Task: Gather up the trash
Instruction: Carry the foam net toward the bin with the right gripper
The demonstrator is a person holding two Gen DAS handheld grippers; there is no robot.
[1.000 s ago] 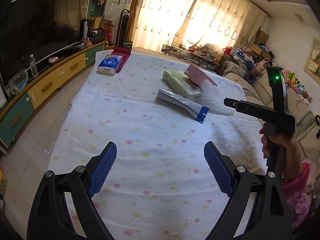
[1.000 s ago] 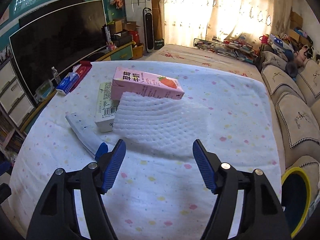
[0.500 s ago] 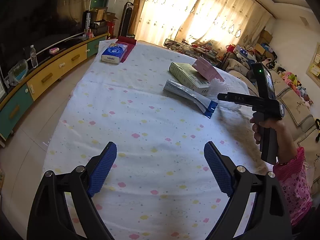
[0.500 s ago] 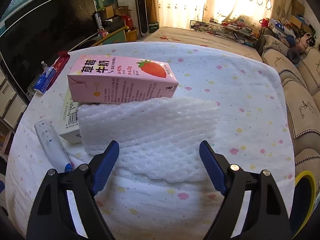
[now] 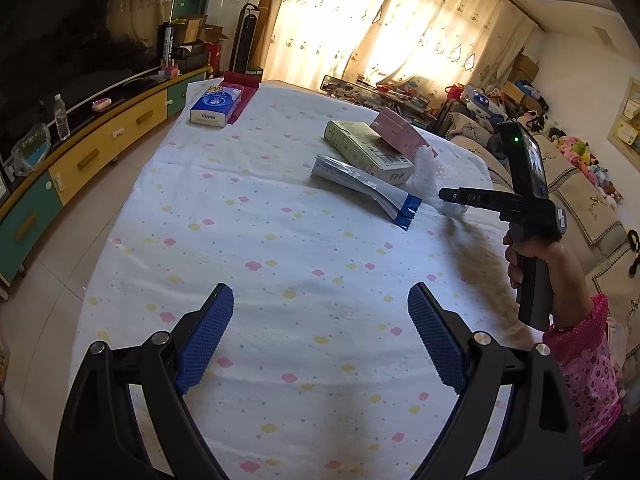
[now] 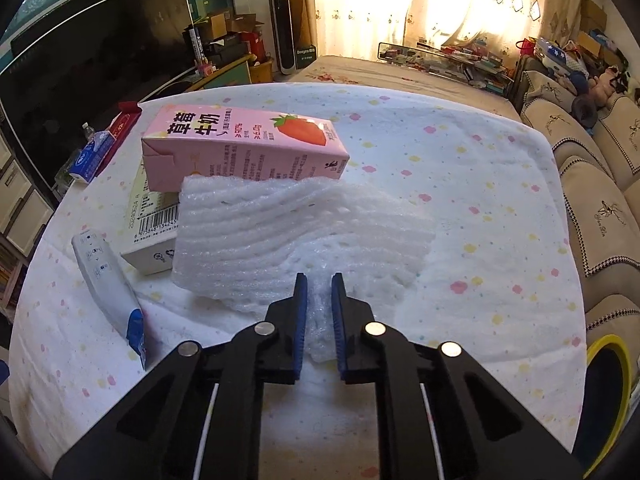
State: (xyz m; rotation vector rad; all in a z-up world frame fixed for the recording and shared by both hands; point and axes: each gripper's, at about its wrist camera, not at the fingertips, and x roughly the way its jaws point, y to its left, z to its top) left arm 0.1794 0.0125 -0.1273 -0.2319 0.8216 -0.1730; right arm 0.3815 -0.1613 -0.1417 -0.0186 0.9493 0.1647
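A white foam net (image 6: 296,232) lies on the spotted tablecloth, leaning on a pink strawberry milk carton (image 6: 240,144) and a pale yellow box (image 6: 154,220). A white and blue wrapper (image 6: 108,280) lies to their left. My right gripper (image 6: 319,286) is shut on the near edge of the foam net. In the left wrist view it (image 5: 450,196) pinches the net (image 5: 428,176) beside the box (image 5: 366,150), carton (image 5: 400,134) and wrapper (image 5: 366,188). My left gripper (image 5: 320,312) is open and empty over the near tablecloth.
A blue tissue pack (image 5: 216,106) and a red packet (image 5: 240,92) lie at the far left corner of the table. A yellow-rimmed bin (image 6: 608,380) stands low at the right. A sofa (image 6: 592,184) runs along the right, a TV cabinet (image 5: 80,152) along the left.
My right gripper moved forward onto the foam net and closed on its near edge. My left gripper stayed open, shifting slightly over the cloth.
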